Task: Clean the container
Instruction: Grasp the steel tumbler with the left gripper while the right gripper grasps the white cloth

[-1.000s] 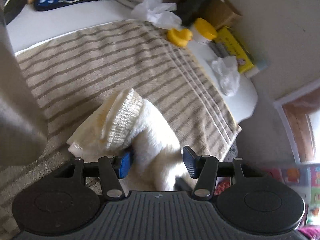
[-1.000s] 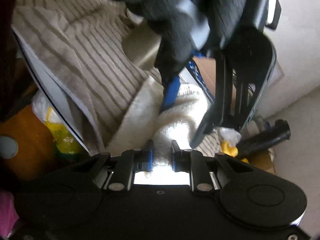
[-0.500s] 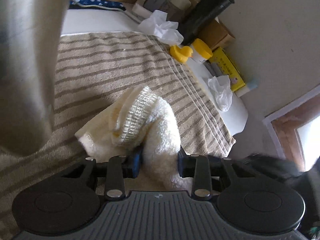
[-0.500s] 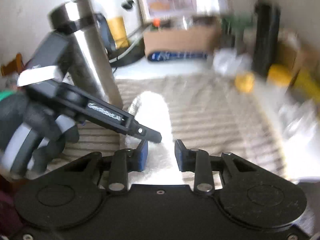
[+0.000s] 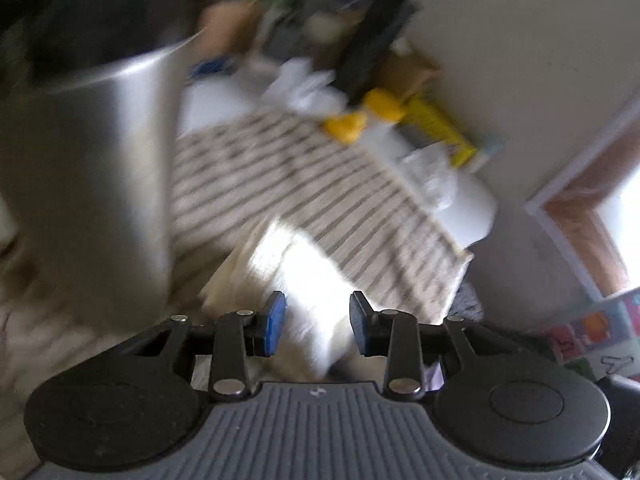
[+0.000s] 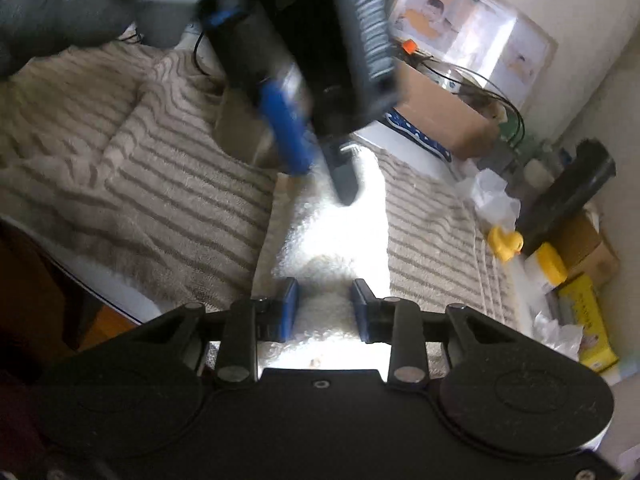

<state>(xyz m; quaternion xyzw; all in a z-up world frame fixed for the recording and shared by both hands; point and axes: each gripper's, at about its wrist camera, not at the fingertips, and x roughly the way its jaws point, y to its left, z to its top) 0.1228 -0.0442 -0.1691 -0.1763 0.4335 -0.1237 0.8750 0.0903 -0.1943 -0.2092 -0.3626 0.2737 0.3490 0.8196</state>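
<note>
Left gripper is clamped on the white cloth, its 2 blue pads pinching the fluffy fold just off the striped towel. Right gripper has its jaws opening, the same cloth lying between them, and whether they still press it I cannot tell. The steel container stands tall at left, beside the cloth, blurred.

I see open striped towel left; the other gripper blocks ahead, and clutter, perhaps bottles, crowds the far right.
</note>
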